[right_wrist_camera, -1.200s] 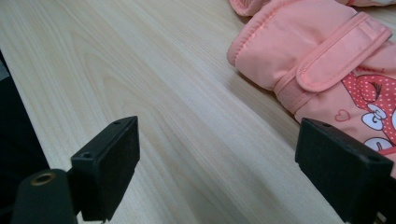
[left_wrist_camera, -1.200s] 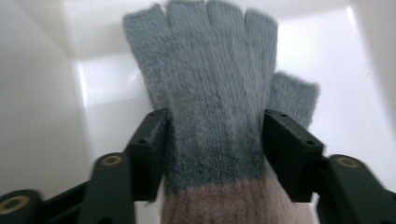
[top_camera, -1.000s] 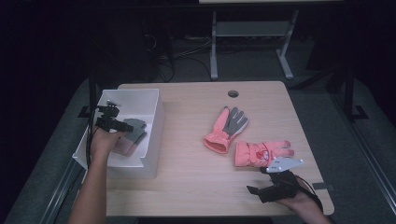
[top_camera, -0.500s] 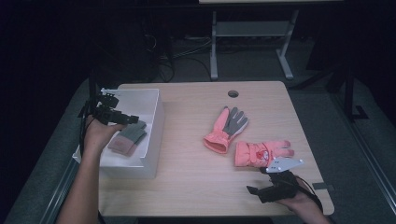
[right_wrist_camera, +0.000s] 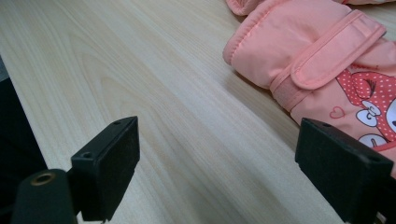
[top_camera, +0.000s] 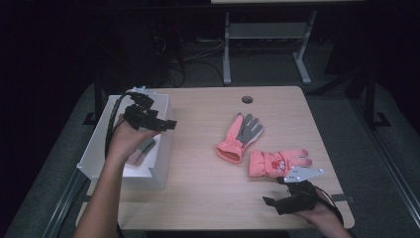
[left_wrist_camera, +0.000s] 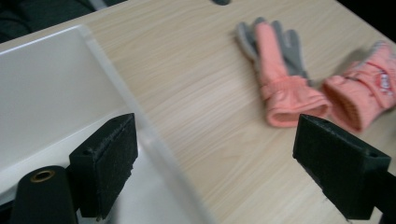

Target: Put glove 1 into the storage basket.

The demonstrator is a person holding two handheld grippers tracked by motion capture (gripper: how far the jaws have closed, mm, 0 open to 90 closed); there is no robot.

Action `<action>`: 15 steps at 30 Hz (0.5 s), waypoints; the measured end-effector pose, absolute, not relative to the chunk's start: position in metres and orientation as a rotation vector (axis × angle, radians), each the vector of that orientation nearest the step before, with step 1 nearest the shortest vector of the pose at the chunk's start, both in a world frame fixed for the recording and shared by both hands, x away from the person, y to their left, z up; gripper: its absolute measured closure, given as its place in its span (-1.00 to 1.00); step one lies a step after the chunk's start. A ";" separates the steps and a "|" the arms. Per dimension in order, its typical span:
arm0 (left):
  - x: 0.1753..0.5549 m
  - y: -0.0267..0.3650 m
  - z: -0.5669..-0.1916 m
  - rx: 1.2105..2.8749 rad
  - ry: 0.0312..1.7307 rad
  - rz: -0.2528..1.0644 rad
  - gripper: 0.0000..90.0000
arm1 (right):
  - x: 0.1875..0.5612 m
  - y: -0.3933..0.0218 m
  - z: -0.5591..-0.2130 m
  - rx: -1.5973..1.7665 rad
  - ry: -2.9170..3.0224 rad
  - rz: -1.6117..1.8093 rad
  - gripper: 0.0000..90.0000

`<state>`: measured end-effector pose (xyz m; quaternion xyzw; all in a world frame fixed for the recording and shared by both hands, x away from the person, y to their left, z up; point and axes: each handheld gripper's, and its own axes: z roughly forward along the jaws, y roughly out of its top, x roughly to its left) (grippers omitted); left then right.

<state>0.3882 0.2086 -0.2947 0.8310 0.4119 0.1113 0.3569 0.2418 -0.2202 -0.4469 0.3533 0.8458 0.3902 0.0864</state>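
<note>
Glove dropped in the box; two pink gloves awaited pickup.

Left gripper hung over the white box, jaws just opened wide, empty; what seemed a glove lay inside. Right gripper, spread and empty, rested near the cartoon glove; next, the grey-palmed glove.

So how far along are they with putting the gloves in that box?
One glove already lies in the white box. The left gripper, jaws just opened and empty, is above the box. Two pink gloves, and, wait on the table; the right gripper sits open beside the nearer one.
</note>
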 end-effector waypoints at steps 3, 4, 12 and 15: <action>0.387 0.189 -0.294 2.154 1.033 0.283 -0.69 | 0.241 -0.220 -0.447 1.051 2.525 1.157 -0.70; 0.387 0.183 -0.294 2.157 1.025 0.278 -0.69 | 0.241 -0.220 -0.447 1.052 2.525 1.157 -0.70; 0.383 0.137 -0.303 2.183 0.928 0.212 -0.47 | 0.239 -0.222 -0.447 1.074 2.520 1.149 -0.70; 0.380 0.125 -0.310 2.189 0.893 0.190 -0.21 | 0.238 -0.224 -0.448 1.073 2.522 1.149 -0.70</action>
